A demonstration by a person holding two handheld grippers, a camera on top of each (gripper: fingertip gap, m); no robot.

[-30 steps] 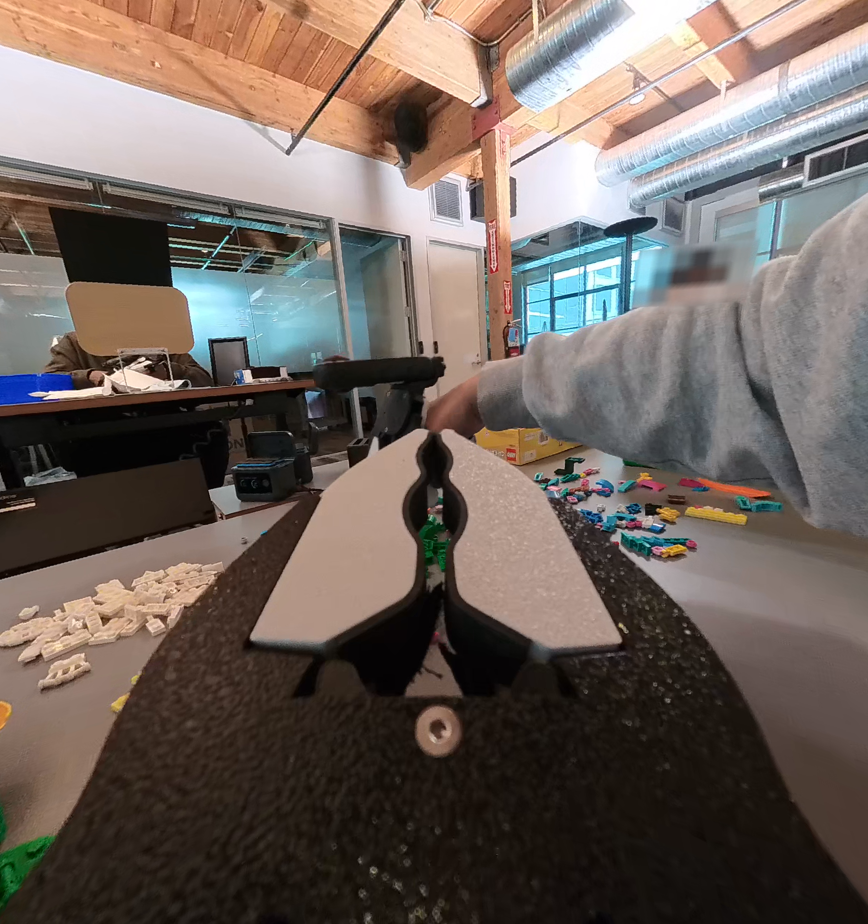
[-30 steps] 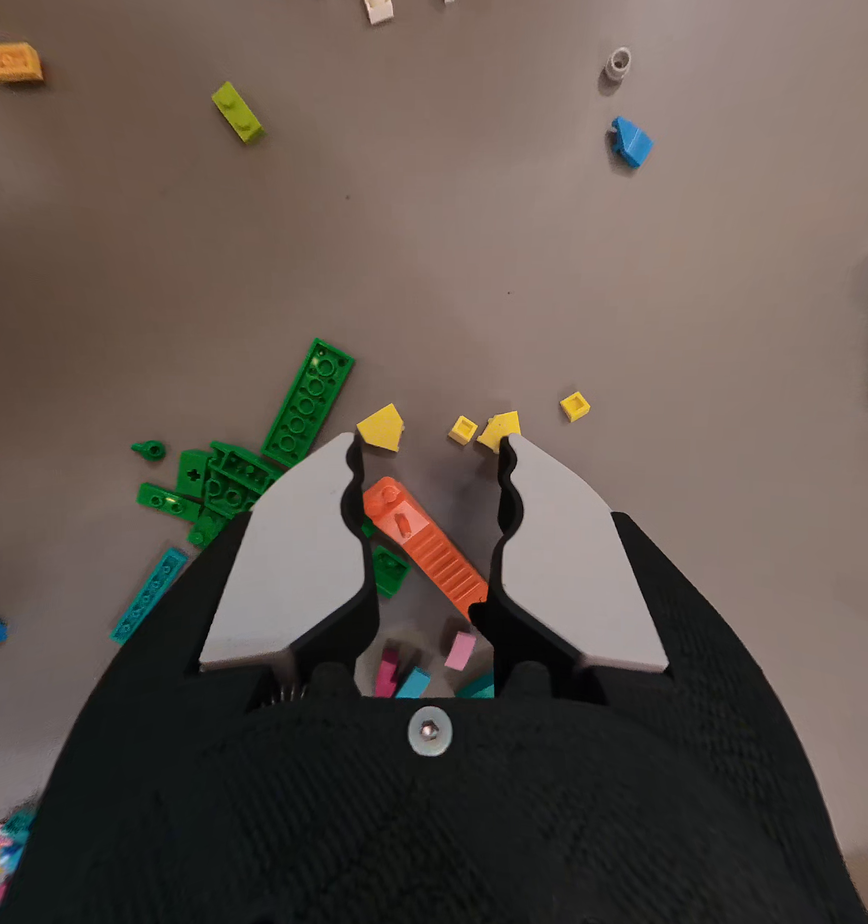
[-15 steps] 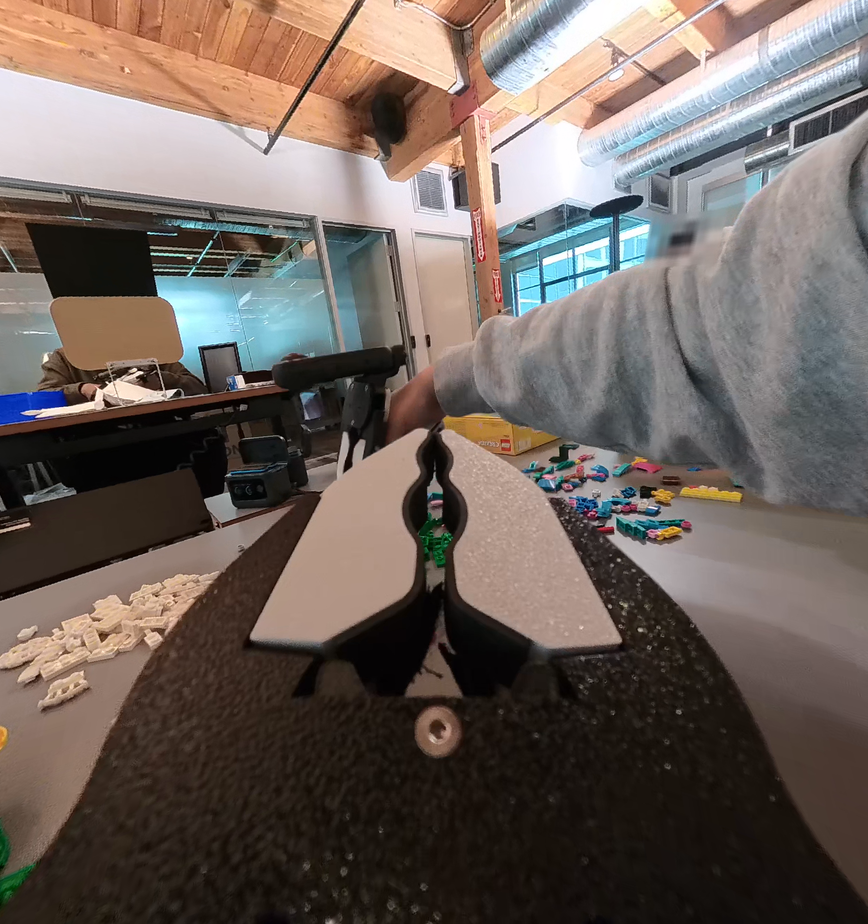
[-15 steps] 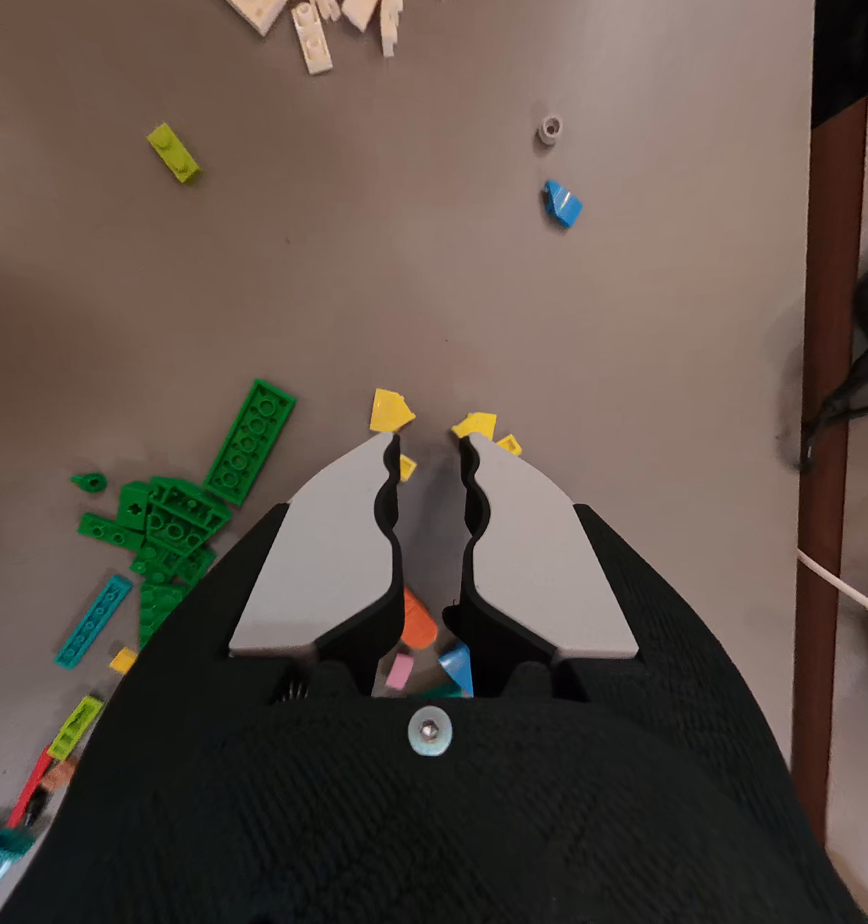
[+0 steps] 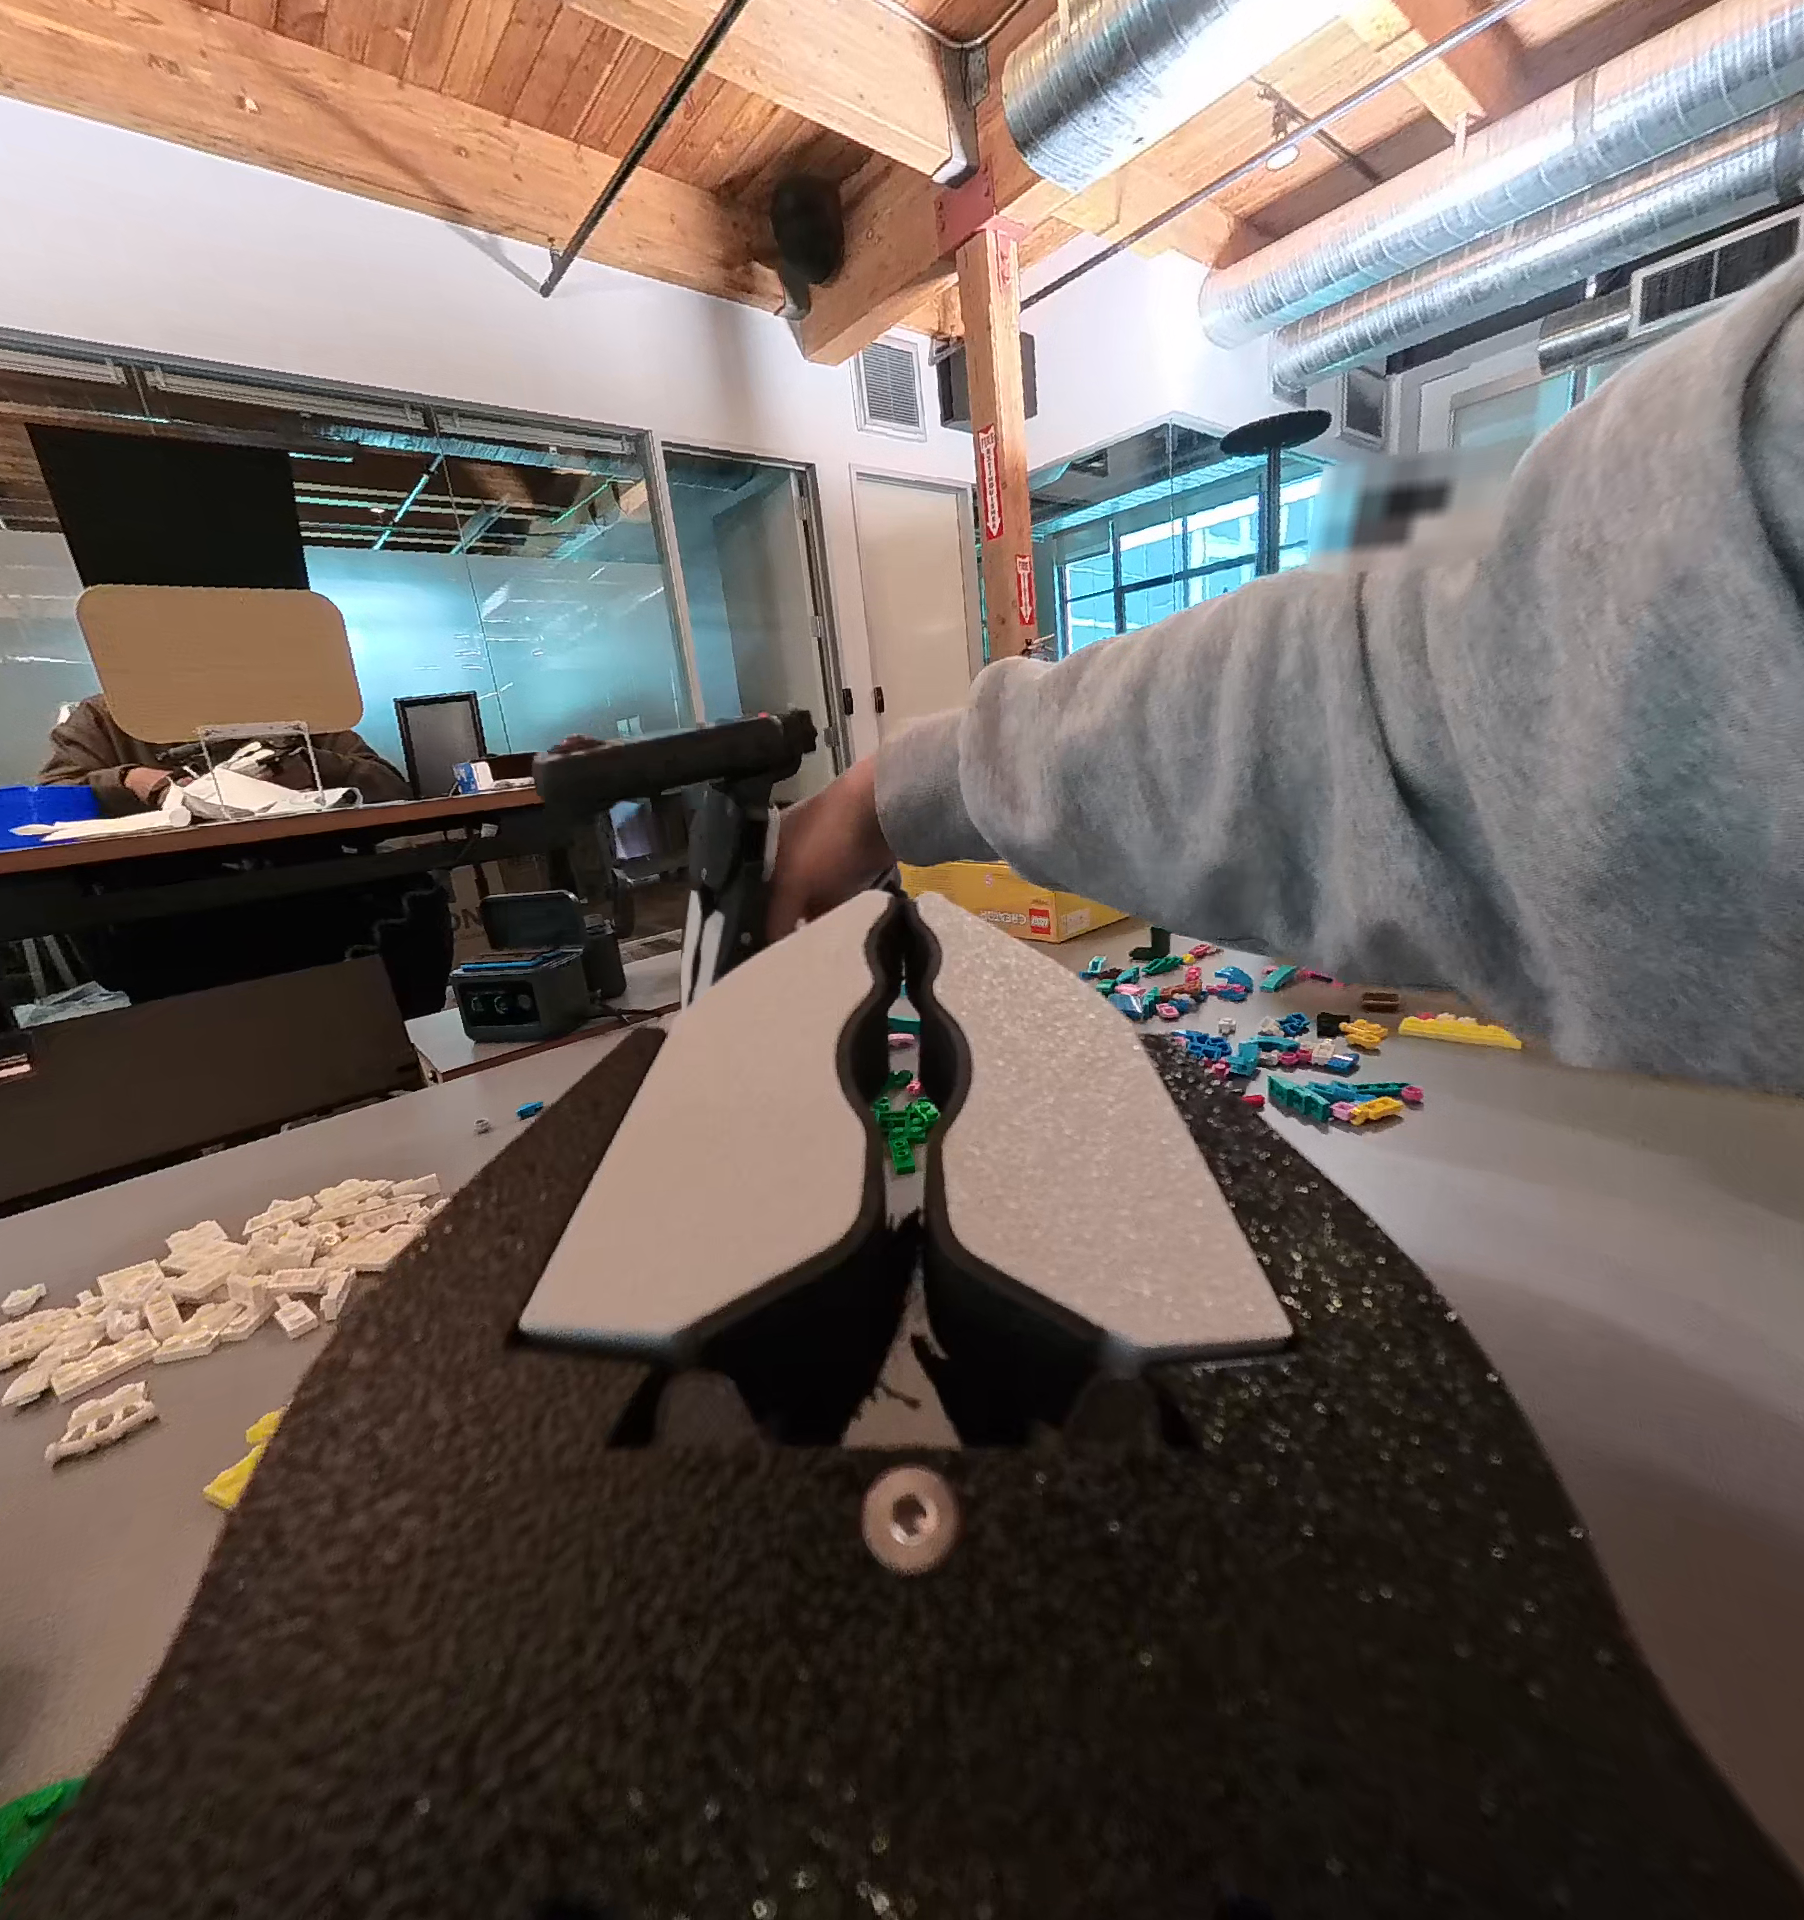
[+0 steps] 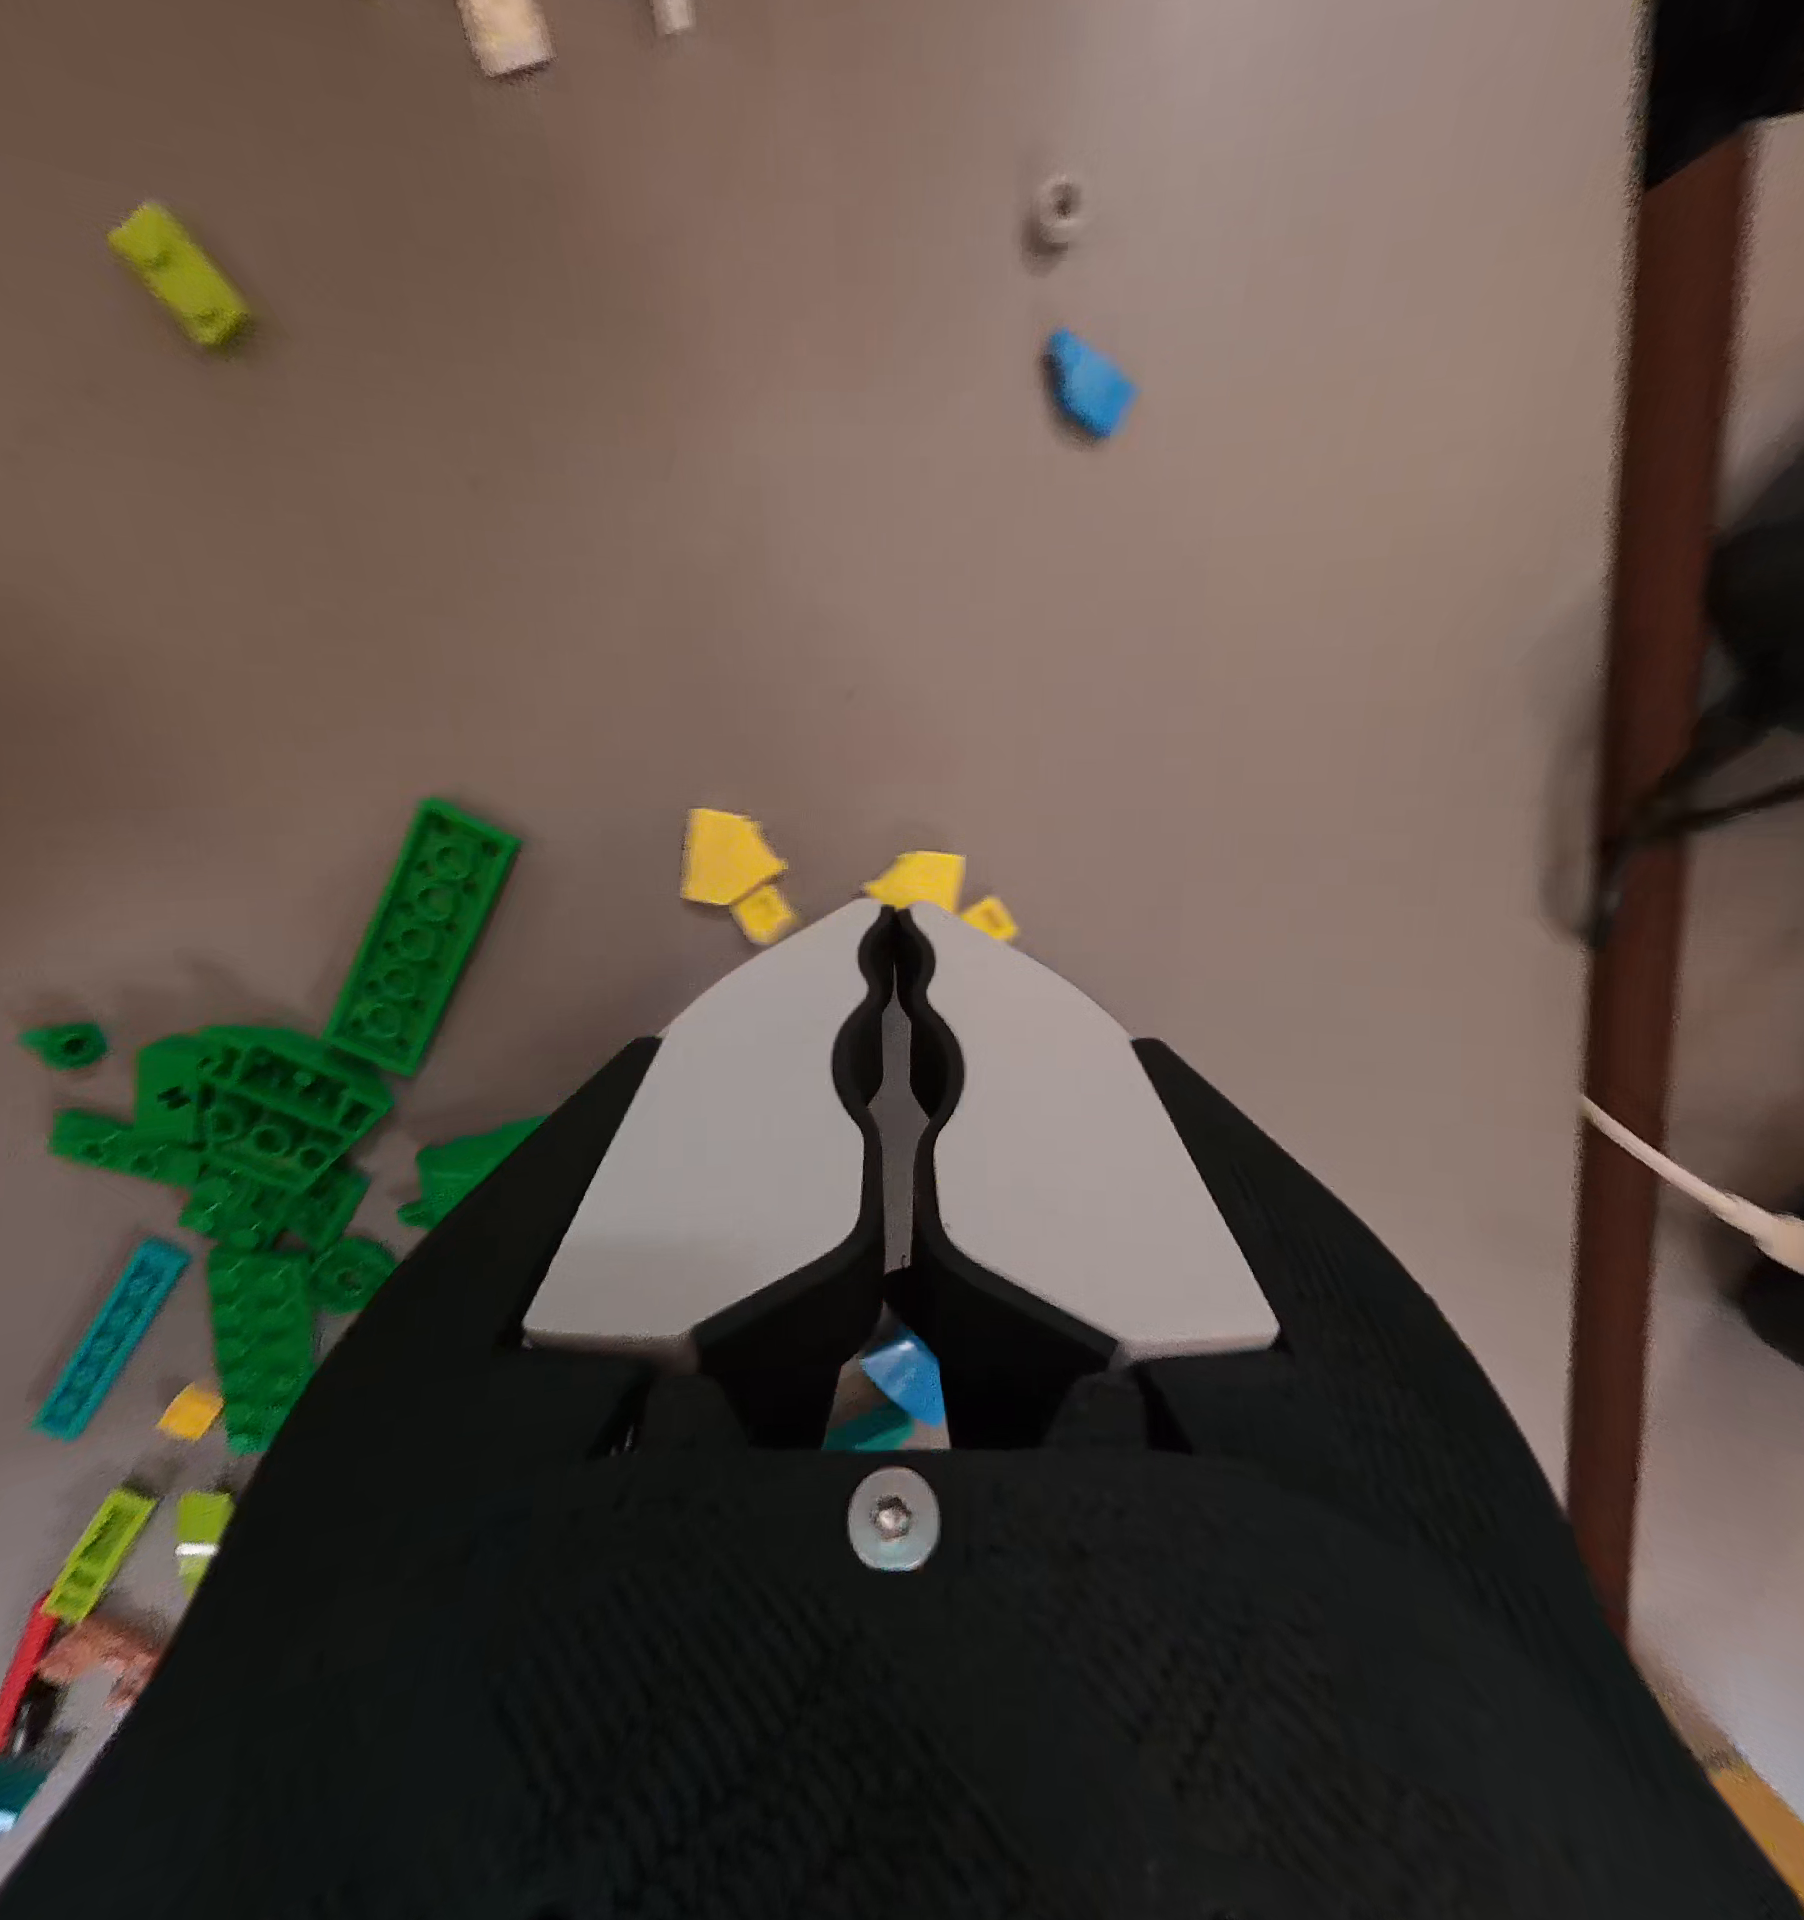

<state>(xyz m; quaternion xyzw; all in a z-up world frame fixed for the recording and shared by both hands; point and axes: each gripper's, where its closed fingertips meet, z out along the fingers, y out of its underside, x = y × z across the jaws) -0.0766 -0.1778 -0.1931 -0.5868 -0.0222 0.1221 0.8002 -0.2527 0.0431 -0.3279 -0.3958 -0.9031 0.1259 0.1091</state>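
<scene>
My left gripper [image 5: 903, 909] is shut with nothing visible between its pads, held low over the grey table [image 5: 1604, 1299]. My right gripper [image 6: 893, 914] is shut, pointing down at the table [image 6: 877, 520]. A yellow wedge piece [image 6: 919, 878] lies right at its fingertips; I cannot tell whether the tips touch it. Another yellow wedge [image 6: 726, 857] and two small yellow tiles [image 6: 763, 914] [image 6: 991, 920] lie beside it. In the left wrist view the right gripper's black body [image 5: 711, 831] is held by a hand in a grey sleeve [image 5: 1397, 810]; its fingers are hidden there.
Green plates [image 6: 425, 935] and a green pile [image 6: 254, 1132] lie left of the right gripper. A blue piece [image 6: 1085, 379], a lime brick [image 6: 181, 275] and the brown table edge [image 6: 1646, 727] are nearby. White bricks [image 5: 202, 1299], mixed coloured bricks [image 5: 1272, 1039] and a yellow box [image 5: 1012, 904] lie on the table. Tip to tip, the grippers are about 30 centimeters apart. Measured from the fingertips, the blue piece [image 6: 1085, 379] is 9 centimeters or so from the right gripper and 35 centimeters from the left.
The right gripper's jaws went from wide open around an orange piece to shut, while it moved forward past that piece to the yellow pieces. The left gripper stayed shut and barely moved.
</scene>
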